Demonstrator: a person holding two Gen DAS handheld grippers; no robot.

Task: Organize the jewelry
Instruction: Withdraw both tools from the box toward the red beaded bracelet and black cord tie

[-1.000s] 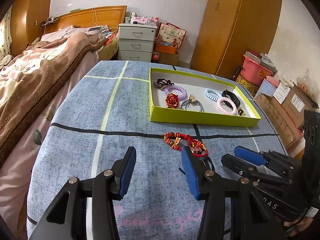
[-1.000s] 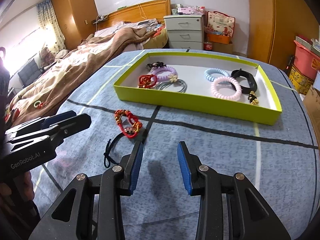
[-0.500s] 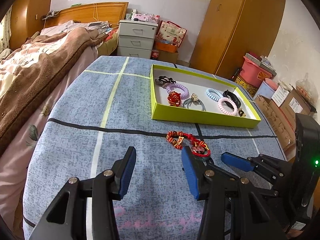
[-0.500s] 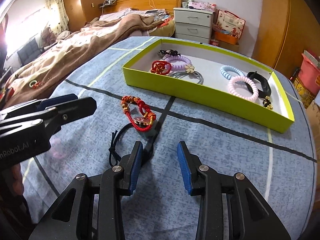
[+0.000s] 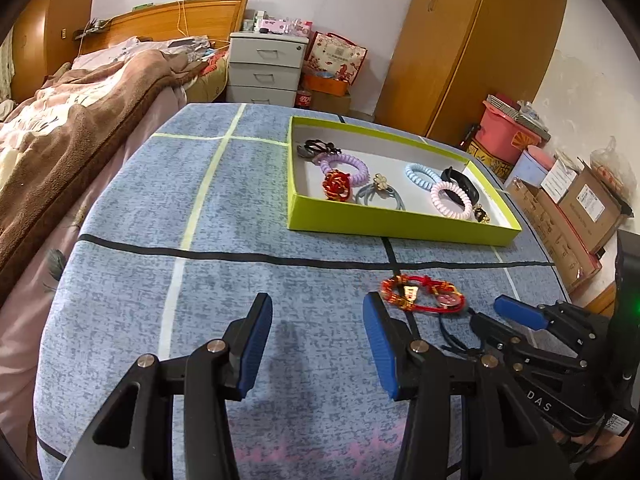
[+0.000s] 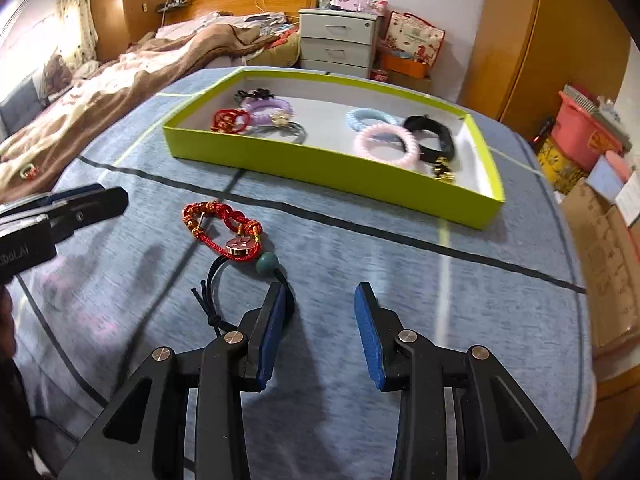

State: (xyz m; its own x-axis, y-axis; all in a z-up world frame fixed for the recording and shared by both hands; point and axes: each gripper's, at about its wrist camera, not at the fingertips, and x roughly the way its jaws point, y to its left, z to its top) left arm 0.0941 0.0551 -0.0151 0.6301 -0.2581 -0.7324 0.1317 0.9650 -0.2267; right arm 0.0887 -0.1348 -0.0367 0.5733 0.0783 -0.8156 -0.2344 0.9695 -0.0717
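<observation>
In the right wrist view the right gripper (image 6: pixel 316 334) stands wide and empty at lower centre, with the red braided bracelet (image 6: pixel 224 228) up and left of it on the blue cloth (image 6: pixel 400 280), short of the green tray (image 6: pixel 332 166). A dark cord with a green bead (image 6: pixel 267 262) trails from beside that bracelet to the gripper's left finger, seemingly passing just behind it. In the left wrist view the left gripper (image 5: pixel 318 346) is also wide and empty, the bracelet just right of its right finger.

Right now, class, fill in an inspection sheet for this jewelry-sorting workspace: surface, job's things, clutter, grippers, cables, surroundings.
Surface: blue cloth with dark and pale lines.
Job's things: red bracelet and black cord with green bead lie on the cloth, outside the green tray; the tray holds coil hair ties and other pieces.
Clutter: nothing seen on the cloth.
Grippers: left gripper and right gripper open, empty; the right's left finger is over the cord.
Cables: wires by the headboard.
Surroundings: bed, drawers, wardrobe, boxes.
</observation>
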